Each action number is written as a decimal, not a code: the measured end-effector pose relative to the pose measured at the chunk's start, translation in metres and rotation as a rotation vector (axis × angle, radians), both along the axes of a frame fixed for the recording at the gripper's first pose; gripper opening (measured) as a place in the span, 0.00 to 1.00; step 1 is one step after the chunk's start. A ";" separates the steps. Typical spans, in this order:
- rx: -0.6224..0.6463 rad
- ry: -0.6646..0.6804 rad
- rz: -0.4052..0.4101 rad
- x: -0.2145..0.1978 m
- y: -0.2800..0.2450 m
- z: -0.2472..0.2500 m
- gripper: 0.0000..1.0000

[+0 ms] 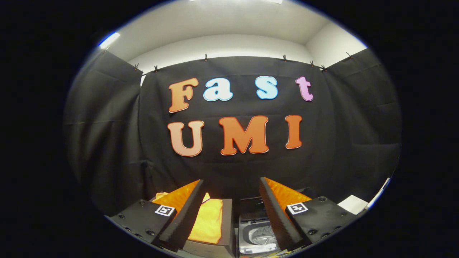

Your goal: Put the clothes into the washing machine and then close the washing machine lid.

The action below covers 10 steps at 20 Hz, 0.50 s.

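Gripper [231, 211] held wide apart (grasping nothing) at lower centre; yellow clothes [208, 222] lay beyond the left finger. Washing machine [259, 237], lid open, sat lower centre-right.

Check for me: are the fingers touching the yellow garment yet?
Apart. The gripper view shows the gripper open and empty, raised toward the booth wall; the yellow garment lies lower down, partly behind the left finger, beside the washing machine.

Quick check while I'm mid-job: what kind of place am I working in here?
Likely a staged recording booth, not a real laundry room: black cloth wall clipped up under a white ceiling, a small washing machine with its lid up, and yellow clothes lying beside it. The gripper is open, holding nothing.
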State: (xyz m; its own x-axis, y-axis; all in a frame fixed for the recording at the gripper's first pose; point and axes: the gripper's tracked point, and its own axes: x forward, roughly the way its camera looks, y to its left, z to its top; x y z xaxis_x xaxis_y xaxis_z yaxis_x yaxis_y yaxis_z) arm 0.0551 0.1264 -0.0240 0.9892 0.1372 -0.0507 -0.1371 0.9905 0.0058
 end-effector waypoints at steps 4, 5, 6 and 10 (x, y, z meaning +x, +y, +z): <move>-0.006 0.037 0.057 0.029 0.058 -0.022 0.98; -0.006 0.050 0.070 0.035 0.071 -0.030 0.98; -0.004 0.065 0.081 0.042 0.084 -0.038 0.98; 0.005 0.128 0.114 0.071 0.131 -0.074 0.98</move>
State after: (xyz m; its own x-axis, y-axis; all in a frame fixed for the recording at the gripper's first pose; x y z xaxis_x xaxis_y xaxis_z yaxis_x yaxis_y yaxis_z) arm 0.1258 0.2569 -0.0981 0.9529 0.2482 -0.1742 -0.2460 0.9687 0.0348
